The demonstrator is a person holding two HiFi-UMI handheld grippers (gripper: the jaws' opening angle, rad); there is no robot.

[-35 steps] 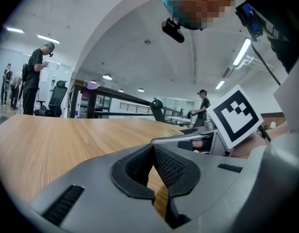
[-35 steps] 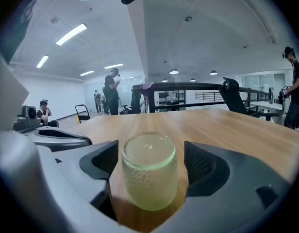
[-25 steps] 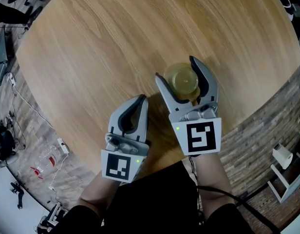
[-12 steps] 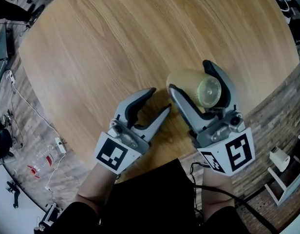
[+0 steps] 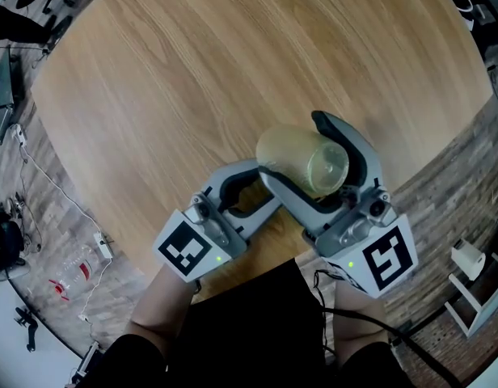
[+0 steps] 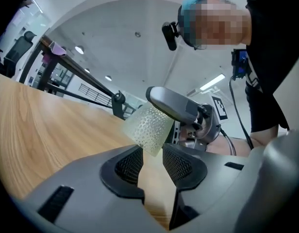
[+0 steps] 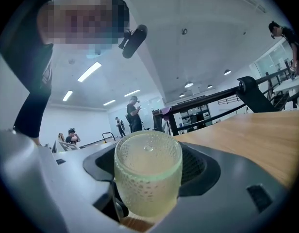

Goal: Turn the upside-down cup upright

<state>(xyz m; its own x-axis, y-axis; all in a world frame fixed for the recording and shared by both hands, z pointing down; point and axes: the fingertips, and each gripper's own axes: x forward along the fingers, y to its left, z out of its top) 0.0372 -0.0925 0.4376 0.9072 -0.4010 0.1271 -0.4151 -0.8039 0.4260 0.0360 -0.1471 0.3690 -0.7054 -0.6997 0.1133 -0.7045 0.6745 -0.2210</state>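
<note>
1. Near the near edge of the tabletop point(image 5: 192, 71), toward its right side, the cup point(image 5: 293, 156) hangs above the wood. The right gripper point(image 5: 291, 148) holds it, with its jaws clamped on the dimpled wall from both sides.
2. The cup lies roughly on its side, neither mouth-down nor upright. I judge the turn to be about half done: the cup is off the table and partly rotated, but not yet standing on its base.
3. The left gripper point(image 5: 261, 188) sits just beside the cup, below it and to its left. Its jaws stand partly apart and have just been closing. In the left gripper view one end of the cup dips into the gap at their tips, but the pads do not press on it.
4. What is left is probably to finish the rotation, perhaps by passing the cup to the left tongs. After that the cup must be set base-down and released.
5. Bare wood runs wide toward the far and left edges, and nothing else stands on it. The near and right edges are close by, so a spot further in looks safer for setting the cup down.
</note>
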